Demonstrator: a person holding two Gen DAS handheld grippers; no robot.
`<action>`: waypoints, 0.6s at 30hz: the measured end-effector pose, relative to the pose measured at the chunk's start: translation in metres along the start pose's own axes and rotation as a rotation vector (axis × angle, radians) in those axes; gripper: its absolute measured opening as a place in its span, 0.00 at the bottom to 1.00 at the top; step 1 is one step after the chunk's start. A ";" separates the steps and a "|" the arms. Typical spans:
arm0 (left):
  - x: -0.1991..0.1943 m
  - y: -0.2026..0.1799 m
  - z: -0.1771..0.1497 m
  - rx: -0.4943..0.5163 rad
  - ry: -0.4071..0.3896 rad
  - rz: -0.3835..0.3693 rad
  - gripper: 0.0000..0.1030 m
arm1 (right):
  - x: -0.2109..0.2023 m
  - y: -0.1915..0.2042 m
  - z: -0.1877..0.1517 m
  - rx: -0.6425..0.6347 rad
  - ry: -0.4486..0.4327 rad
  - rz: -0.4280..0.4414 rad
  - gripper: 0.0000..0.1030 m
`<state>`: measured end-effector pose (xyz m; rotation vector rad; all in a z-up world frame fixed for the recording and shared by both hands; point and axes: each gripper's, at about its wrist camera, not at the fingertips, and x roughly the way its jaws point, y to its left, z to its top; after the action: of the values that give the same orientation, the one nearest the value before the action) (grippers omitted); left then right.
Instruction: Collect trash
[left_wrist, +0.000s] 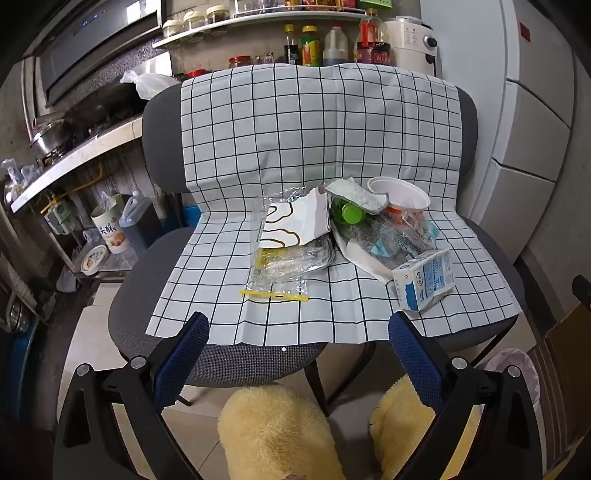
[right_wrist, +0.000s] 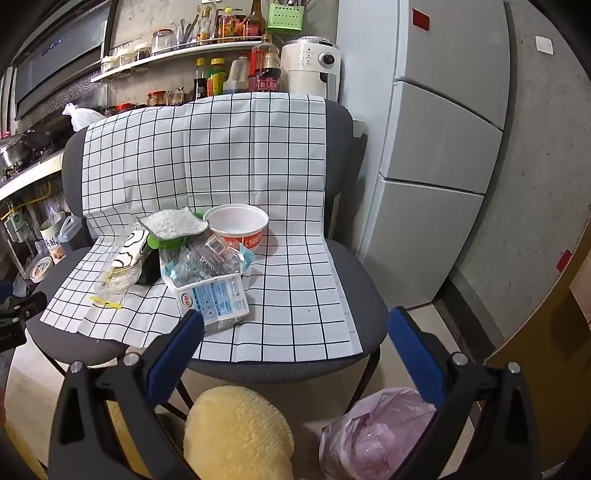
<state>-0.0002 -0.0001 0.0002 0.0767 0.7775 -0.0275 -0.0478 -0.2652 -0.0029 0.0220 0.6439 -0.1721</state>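
A crumpled heap of trash sits mid-seat on the checked cloth (left_wrist: 295, 147) over a grey chair (right_wrist: 354, 288) — a blue-and-white milk carton (right_wrist: 214, 295) on its side, long axis running across the seat, a red-and-white paper bowl (right_wrist: 238, 227) upright behind it, clear plastic bags (left_wrist: 284, 254) alongside. Both claws, left gripper (left_wrist: 299, 345) and right gripper (right_wrist: 295, 338), hang spread wide and empty before the seat edge. A pink-lined bin (right_wrist: 373, 432) stands on the tiled kitchen floor — fridge (right_wrist: 443, 147) to the right.

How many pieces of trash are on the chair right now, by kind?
Cartons: 1, milk carton
Cups: 1, paper cup
Bottles: 1, green bottle
Trays: 1, foam tray
Clear bags: 2, zip bag, crumpled wrapper
Total: 6 that I can tell apart; the pile overlaps, so more may be hidden.
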 end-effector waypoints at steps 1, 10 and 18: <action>0.000 0.000 0.000 0.000 0.002 -0.002 0.94 | 0.000 0.000 0.000 0.000 -0.001 0.000 0.94; 0.001 0.000 0.000 -0.001 0.002 0.002 0.94 | 0.000 0.001 -0.004 0.006 -0.001 0.003 0.94; 0.001 0.001 -0.006 -0.004 0.000 0.005 0.94 | 0.002 0.002 -0.002 0.005 0.008 0.006 0.94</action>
<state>-0.0032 0.0014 -0.0046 0.0752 0.7773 -0.0213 -0.0469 -0.2638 -0.0055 0.0298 0.6511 -0.1676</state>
